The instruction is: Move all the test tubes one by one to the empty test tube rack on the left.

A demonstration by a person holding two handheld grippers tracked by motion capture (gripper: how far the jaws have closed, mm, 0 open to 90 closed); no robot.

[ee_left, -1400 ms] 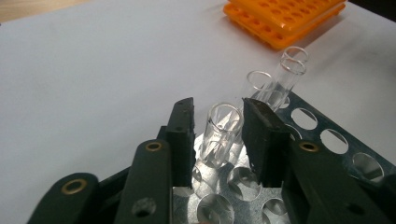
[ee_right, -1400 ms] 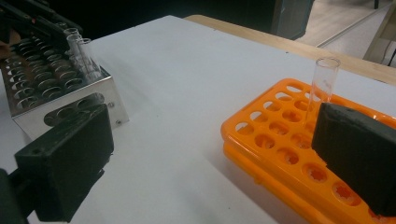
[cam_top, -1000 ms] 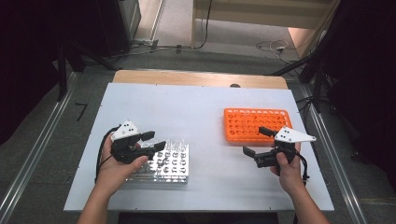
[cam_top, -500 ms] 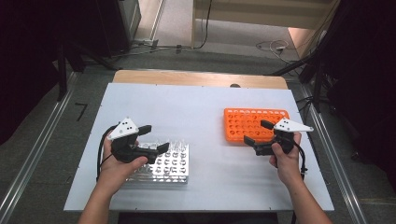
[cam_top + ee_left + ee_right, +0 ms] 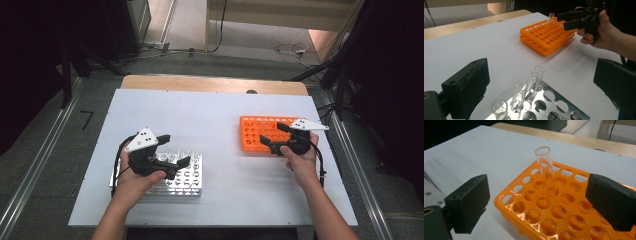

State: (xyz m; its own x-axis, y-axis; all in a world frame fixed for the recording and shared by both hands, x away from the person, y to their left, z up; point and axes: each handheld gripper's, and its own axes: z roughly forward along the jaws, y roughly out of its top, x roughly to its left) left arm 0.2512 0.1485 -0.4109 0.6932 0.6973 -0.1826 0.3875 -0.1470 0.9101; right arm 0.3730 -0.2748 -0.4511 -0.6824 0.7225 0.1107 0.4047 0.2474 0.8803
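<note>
Test tubes, clear glass, stand upright in the metal rack nearest me, between the widely spread jaws of my left gripper, which have just been opening and touch none of them. Farther off to the right, one more tube leans in a hole of the orange rack; my right gripper hovers there, jaws parted, just narrowing, clear of the glass.
</note>
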